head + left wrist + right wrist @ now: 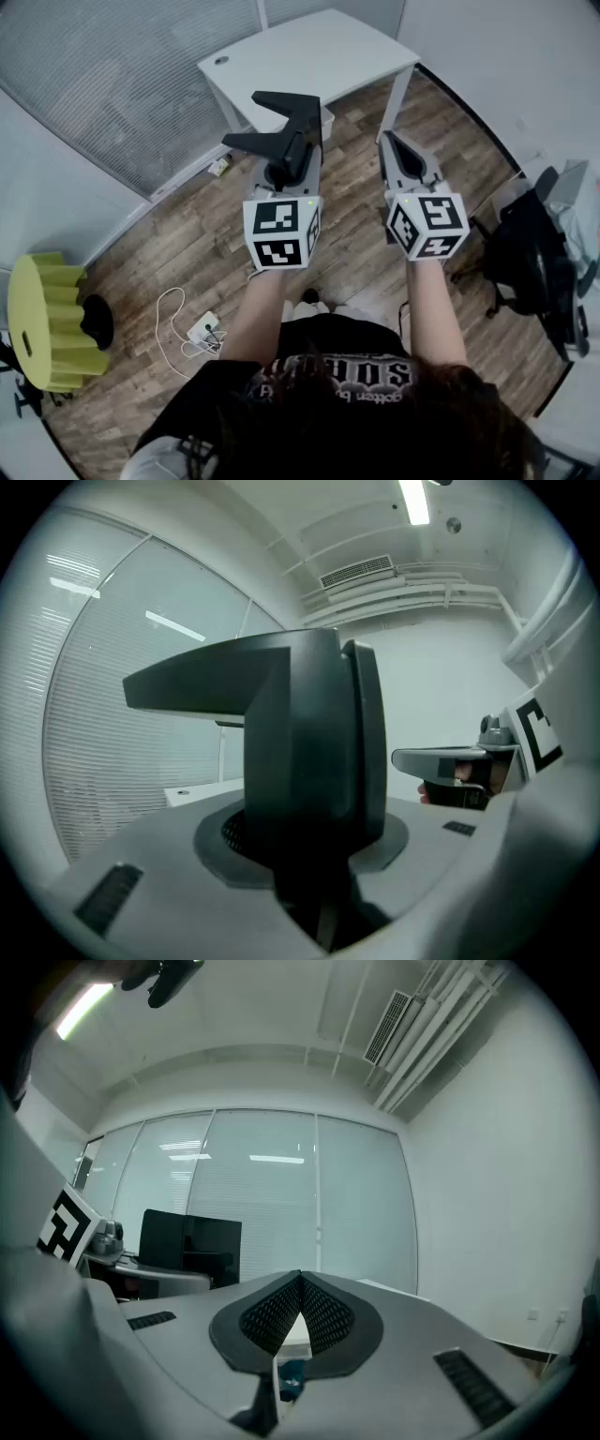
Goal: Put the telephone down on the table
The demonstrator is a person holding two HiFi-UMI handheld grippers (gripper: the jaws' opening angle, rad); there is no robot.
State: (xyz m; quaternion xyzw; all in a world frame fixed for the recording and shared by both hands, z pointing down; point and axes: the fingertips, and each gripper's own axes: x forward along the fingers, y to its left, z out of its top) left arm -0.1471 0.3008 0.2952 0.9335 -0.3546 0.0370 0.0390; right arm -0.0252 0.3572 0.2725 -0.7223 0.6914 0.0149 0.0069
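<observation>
A black telephone (279,124), angular with a flat top arm, is held in the air by my left gripper (289,167), which is shut on its lower body. In the left gripper view the telephone (314,752) stands upright between the jaws and fills the middle. The white table (309,58) lies below and beyond it, apart from it. My right gripper (388,141) hovers to the right at about the same height, shut with nothing in it. Its two pads meet at the tip (298,1281) in the right gripper view, where the telephone (190,1234) shows at the left.
A yellow round stool (39,323) with a black object (97,321) on it stands at the left. A white power strip with a cable (202,330) lies on the wooden floor. A black office chair (525,253) stands at the right. Blinds cover the glass wall behind the table.
</observation>
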